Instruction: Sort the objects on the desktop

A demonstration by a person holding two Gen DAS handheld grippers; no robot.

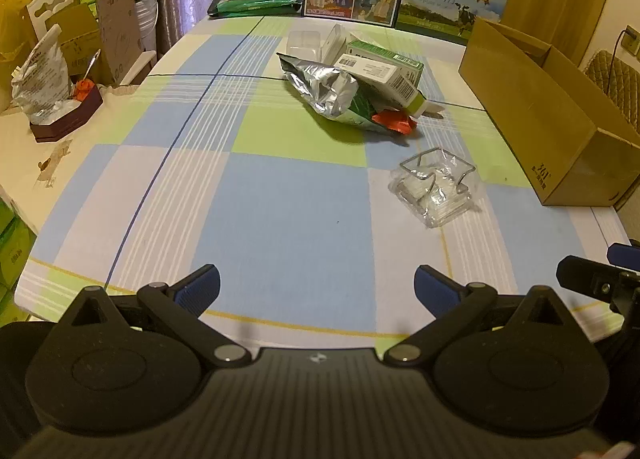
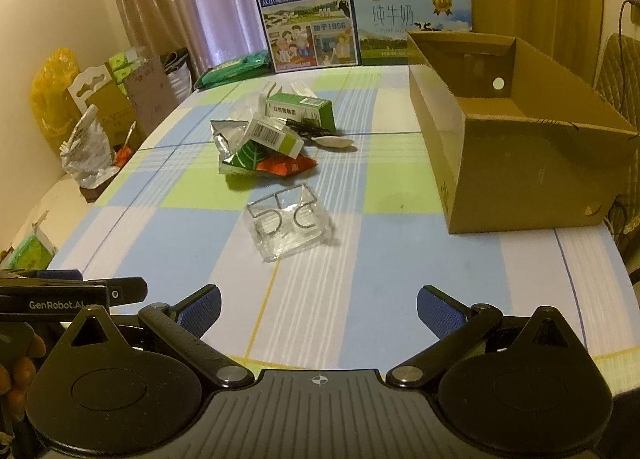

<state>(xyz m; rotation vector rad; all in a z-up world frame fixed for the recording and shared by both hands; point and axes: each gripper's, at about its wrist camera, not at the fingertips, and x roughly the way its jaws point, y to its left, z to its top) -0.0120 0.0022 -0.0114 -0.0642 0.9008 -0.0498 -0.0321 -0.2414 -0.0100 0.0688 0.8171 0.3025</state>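
Hovering low at the near edge of the tabletop, both tools are empty: left hand-held gripper w/ jaws spread wide, right hand-held gripper likewise spread, nothing between the blue ribbed pads. Looks like the very start of sorting; nothing visibly in the cardboard box yet, though its floor is only partly seen.

Closest item, ahead of the right gripper and slightly left of its centre line: a clear plastic tray w/ a bent wire frame across it. Glossy, rigid-looking, thin edges, prob. slippery. Best first pick imo; needs the right gripper to go fwd, drop jaws over one edge, then carry right to the box, which sits ahead-right, open top, matte brown, straight walls.

Further ahead, a loose pile: crinkled foil pouch, silver inside and green printed outside, soft and crushable; a red packet poking out under it; two green-and-white cartons, crisp rectangular card, one lying across the pouch. A pale spoon lies just beside the pile on the box side. Pile items overlap, so take the top carton before the pouch.

Farthest, upright milk cartons at the back edge.
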